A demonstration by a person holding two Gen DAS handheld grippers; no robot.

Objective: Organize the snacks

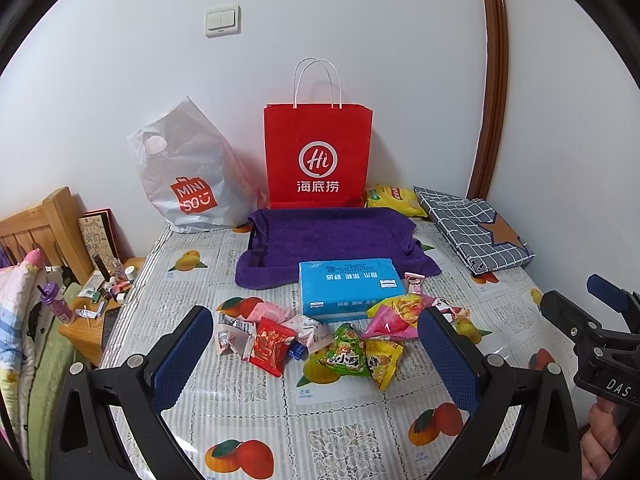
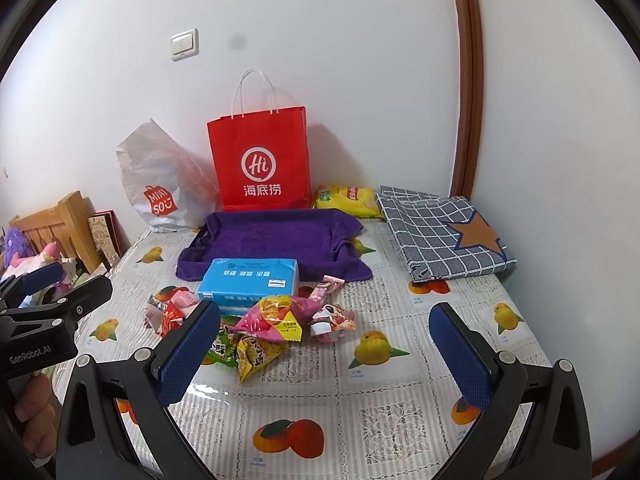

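- Left wrist view: the left gripper [image 1: 316, 322] hangs above the table with its two blue-padded fingers [image 1: 182, 354] spread wide and nothing between them.
- Beyond the fingers lies a loose pile of snack packets [image 1: 320, 340] on the fruit-print tablecloth [image 1: 320, 432]: a red packet [image 1: 270, 342], a green packet [image 1: 346, 352], a yellow packet [image 1: 382, 360] touching it, and a pink packet [image 1: 394, 322] behind.
- Just behind the pile sits a blue tissue box [image 1: 350, 290], its far edge resting on the purple towel [image 1: 332, 240], which drapes over a tray.
- A red paper bag [image 1: 318, 156] stands upright against the wall behind the towel, a white plastic bag [image 1: 190, 176] leans to its left, and a yellow chip bag [image 1: 394, 200] lies to its right beside a folded checked cloth [image 1: 476, 232].
- At the right edge the right gripper [image 1: 604, 320] shows from the side, held by a hand [image 1: 600, 436]; from here I cannot tell how far it is spread.
- Right wrist view: the right gripper [image 2: 326, 344] has its fingers [image 2: 190, 352] set wide apart, empty.
- The snack packets [image 2: 264, 328] lie just past the left finger, which hides part of the green one; the tissue box [image 2: 250, 280] is directly behind them.
- The red paper bag [image 2: 260, 160], the purple towel [image 2: 276, 236] and the checked cloth [image 2: 440, 232] sit further back.
- The left gripper [image 2: 52, 296] enters at the left edge, held by a hand [image 2: 36, 416].
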